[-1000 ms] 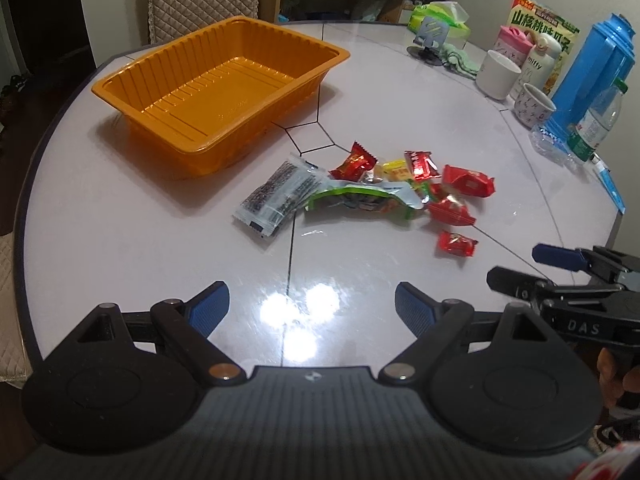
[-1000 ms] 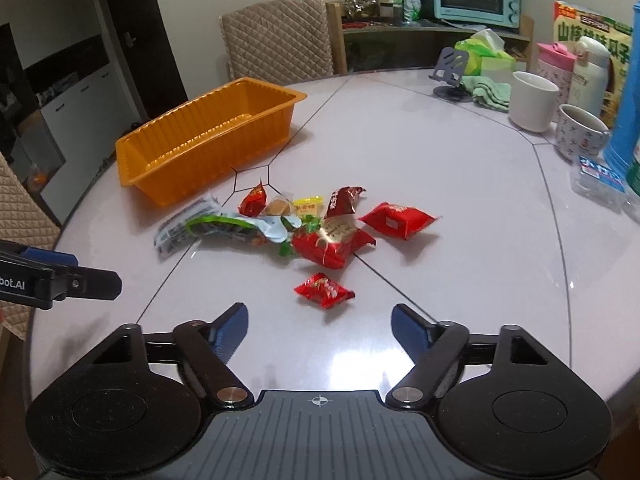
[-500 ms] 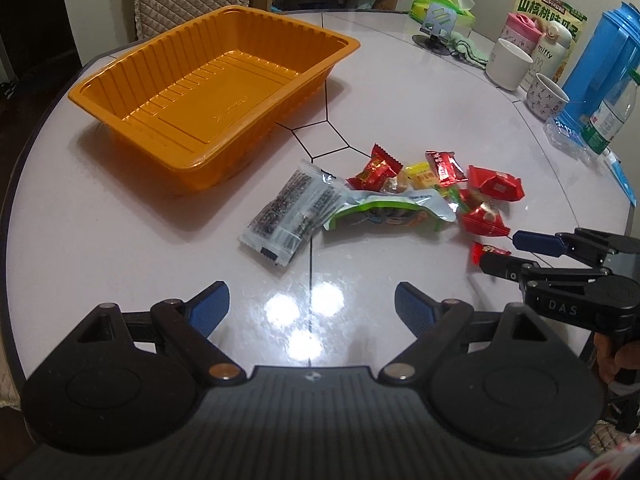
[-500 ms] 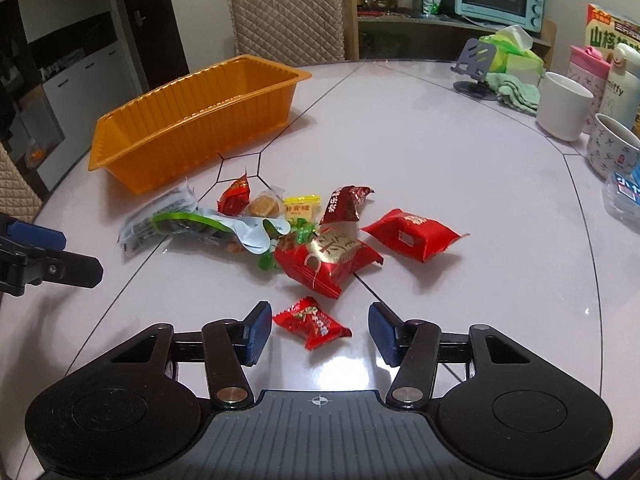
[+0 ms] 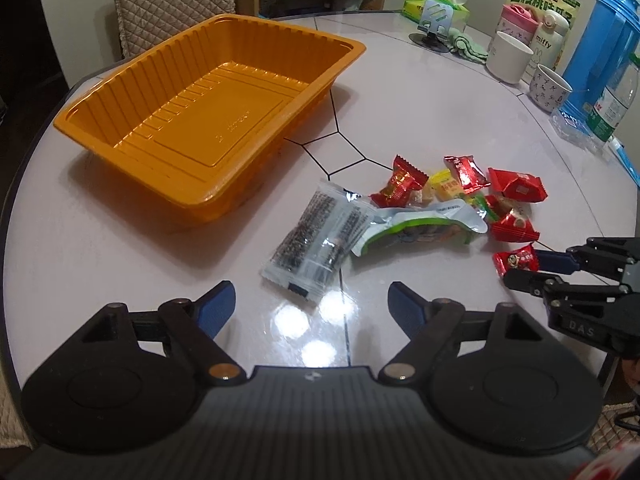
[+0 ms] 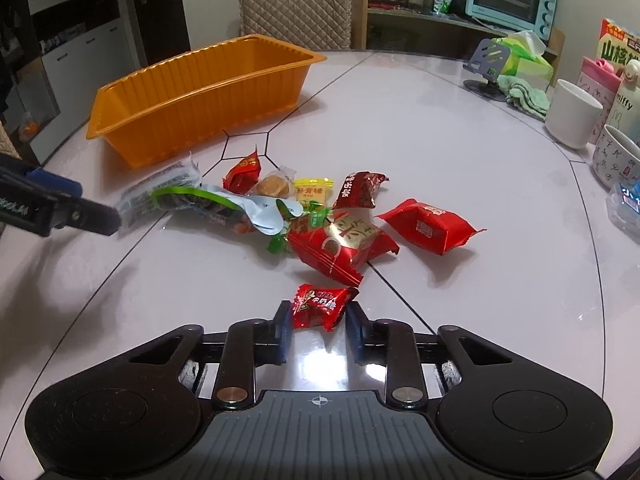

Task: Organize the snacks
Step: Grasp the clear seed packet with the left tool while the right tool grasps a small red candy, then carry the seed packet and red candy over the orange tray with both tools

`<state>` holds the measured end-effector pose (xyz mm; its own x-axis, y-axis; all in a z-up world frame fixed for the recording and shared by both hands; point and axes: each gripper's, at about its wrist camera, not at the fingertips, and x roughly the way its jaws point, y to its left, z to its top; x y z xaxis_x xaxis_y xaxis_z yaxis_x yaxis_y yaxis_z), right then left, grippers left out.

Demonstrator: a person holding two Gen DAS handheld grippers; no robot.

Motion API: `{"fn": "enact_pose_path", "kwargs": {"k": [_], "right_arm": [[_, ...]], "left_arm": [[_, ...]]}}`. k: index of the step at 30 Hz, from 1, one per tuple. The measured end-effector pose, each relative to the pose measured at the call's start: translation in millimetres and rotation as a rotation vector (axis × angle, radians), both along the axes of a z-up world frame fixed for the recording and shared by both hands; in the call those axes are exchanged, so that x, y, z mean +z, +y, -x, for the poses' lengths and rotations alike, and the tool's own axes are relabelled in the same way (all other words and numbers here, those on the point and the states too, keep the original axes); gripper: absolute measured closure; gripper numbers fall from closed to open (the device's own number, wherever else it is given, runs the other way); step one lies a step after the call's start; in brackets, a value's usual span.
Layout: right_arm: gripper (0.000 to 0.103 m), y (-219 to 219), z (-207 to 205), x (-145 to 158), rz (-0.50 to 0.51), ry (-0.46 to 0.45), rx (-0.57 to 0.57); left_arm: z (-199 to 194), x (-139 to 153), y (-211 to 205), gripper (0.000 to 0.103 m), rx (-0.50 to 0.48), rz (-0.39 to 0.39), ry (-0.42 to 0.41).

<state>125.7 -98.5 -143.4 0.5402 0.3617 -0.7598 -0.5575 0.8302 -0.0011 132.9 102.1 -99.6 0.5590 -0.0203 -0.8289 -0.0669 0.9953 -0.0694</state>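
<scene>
An empty orange tray (image 5: 208, 120) stands at the table's far left; it also shows in the right wrist view (image 6: 200, 96). A heap of snack packets lies beside it: a clear dark-speckled packet (image 5: 320, 240), a green-and-silver pouch (image 5: 416, 228), and several red and yellow wrappers (image 6: 344, 244). My right gripper (image 6: 320, 322) has its fingers narrowed around a small red candy (image 6: 322, 306), close on both sides; contact is unclear. It also shows in the left wrist view (image 5: 532, 268). My left gripper (image 5: 310, 304) is open and empty, just short of the clear packet.
At the back right stand a white mug (image 6: 572, 114), a patterned cup (image 6: 614, 156), a blue jug (image 5: 600, 60), a water bottle (image 5: 616, 100), a snack box (image 5: 544, 4), a phone stand (image 6: 486, 68) and tissues. A quilted chair (image 6: 296, 8) is behind the tray.
My right gripper moved forward to the small red candy and its fingers narrowed around it. My left gripper moved forward toward the clear packet, still open.
</scene>
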Motion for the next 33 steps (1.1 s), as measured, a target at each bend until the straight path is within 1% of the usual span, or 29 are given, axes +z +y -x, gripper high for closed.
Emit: {"fn": "enact_pose_path", "kwargs": {"k": [6,8,13,16,17,18,19,20,21,22,26,33], "right_arm": [[0.078,-0.8,3.5,1.2,-0.033,0.003,-0.056],[0.082,-2.8,4.2,3.6,-0.053,0.016,-0.082],[0.083,-9.9,6.1,8.6,-0.092,0.041,-0.167],[0.083,-13.8,7.4,11.0,-0.105,0.051,-0.211],[0.083,-14.8,7.3,11.9,-0.11,0.056,-0.228],[0.083,-15.9,7.7,12.6,-0.115,0.06,-0.246],[0.083,-16.7,8.5,13.4,-0.117,0.062,-0.262],[0.083,-17.0,9.7,13.9,-0.117,0.064,-0.273],[0.083,-17.4,10.6,14.4,-0.118,0.065,-0.282],[0.083,-17.7,11.7,14.4,-0.12,0.067,-0.291],[0.083,-17.2,16.4,15.4,-0.126,0.076,-0.317],[0.083,-10.3,24.1,18.3,-0.138,0.084,-0.316]], "left_arm": [[-10.9,-8.9,3.0,0.029,-0.061,-0.012,-0.004],[-14.6,-12.6,4.0,0.029,-0.078,-0.013,-0.003],[-24.6,-20.1,7.9,0.029,-0.118,-0.025,-0.005],[-30.9,-23.9,11.2,0.03,-0.134,-0.019,-0.012],[-32.9,-25.1,12.0,0.032,-0.141,-0.017,-0.013],[-34.9,-26.4,12.5,0.036,-0.149,-0.017,-0.012],[-36.5,-27.4,12.4,0.042,-0.157,-0.017,-0.011],[-36.9,-27.7,12.0,0.044,-0.166,-0.022,-0.017],[-36.5,-27.2,11.3,0.052,-0.178,-0.026,-0.027],[-36.3,-26.7,11.0,0.057,-0.193,-0.018,-0.03],[-30.5,-25.5,10.3,0.062,-0.207,-0.011,-0.025],[-0.2,-21.3,6.0,0.063,-0.195,0.019,0.031]]}}
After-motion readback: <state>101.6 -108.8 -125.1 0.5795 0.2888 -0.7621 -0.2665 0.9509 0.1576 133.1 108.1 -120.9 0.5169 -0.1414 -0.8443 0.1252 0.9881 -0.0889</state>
